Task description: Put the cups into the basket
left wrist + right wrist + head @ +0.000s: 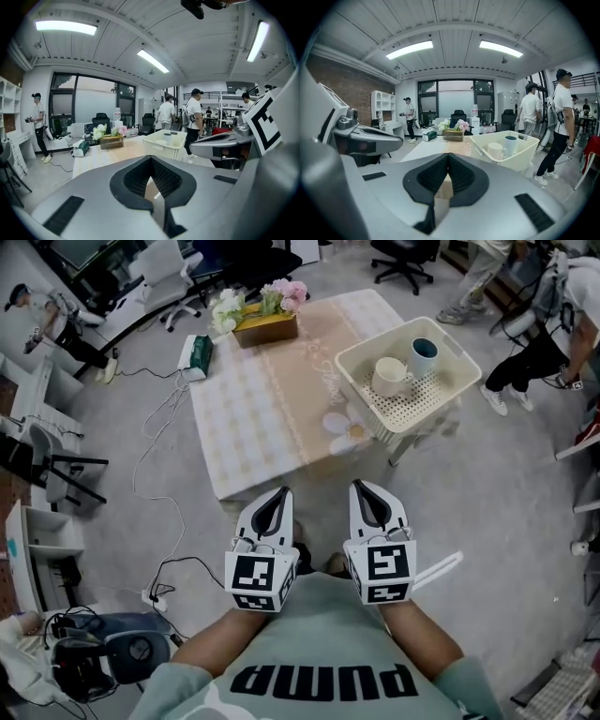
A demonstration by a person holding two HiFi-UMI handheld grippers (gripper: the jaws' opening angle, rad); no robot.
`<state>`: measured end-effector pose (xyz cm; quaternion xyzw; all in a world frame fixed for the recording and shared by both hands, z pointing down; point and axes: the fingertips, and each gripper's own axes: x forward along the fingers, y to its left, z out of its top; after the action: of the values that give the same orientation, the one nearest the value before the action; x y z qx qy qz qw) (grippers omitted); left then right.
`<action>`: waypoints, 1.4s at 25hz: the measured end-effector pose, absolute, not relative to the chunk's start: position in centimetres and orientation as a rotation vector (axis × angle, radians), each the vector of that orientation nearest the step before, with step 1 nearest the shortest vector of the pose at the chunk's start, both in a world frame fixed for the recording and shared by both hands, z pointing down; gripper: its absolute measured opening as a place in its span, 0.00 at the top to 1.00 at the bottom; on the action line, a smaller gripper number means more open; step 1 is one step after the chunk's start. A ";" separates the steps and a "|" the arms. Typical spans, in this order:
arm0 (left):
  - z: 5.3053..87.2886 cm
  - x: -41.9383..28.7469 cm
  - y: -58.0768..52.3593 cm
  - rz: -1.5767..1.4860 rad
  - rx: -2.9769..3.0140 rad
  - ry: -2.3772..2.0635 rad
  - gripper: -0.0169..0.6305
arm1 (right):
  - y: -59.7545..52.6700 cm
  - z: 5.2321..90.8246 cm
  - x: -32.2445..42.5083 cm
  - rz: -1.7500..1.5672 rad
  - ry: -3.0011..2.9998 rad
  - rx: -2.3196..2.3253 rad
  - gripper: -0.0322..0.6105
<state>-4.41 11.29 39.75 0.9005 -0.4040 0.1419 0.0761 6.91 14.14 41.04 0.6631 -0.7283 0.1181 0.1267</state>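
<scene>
I've got left gripper [277, 497] and right gripper [367, 490] both pinched together, nothing in either; white cup [389, 377] and blue cup [423, 355] stand in the basket [360, 361], ahead and off right

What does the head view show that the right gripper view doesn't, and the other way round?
Only the head view: the person's shirt and the white cable on the floor.
Only the right gripper view: ceiling lights, brick wall, big windows.
Both: the basket on the table, holding a white cup and a blue cup, the flowers, and the left claw and right claw, both shut.
</scene>
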 end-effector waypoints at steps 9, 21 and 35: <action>40.8 -8.0 14.0 0.467 2.728 -1.188 0.97 | 17.2 42.0 3.8 0.373 -2.085 1.935 0.93; 41.7 -12.5 14.0 0.454 2.739 -1.104 0.97 | 19.0 43.5 -0.7 0.411 -1.998 1.964 0.93; 41.2 -12.2 13.1 0.432 2.757 -1.037 0.97 | 18.8 42.2 -0.9 0.377 -1.969 2.036 0.93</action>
<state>-12.23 13.14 41.25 0.9230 -0.3471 0.1446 0.0819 -0.94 18.81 42.22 0.7054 -0.6821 0.1307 0.1418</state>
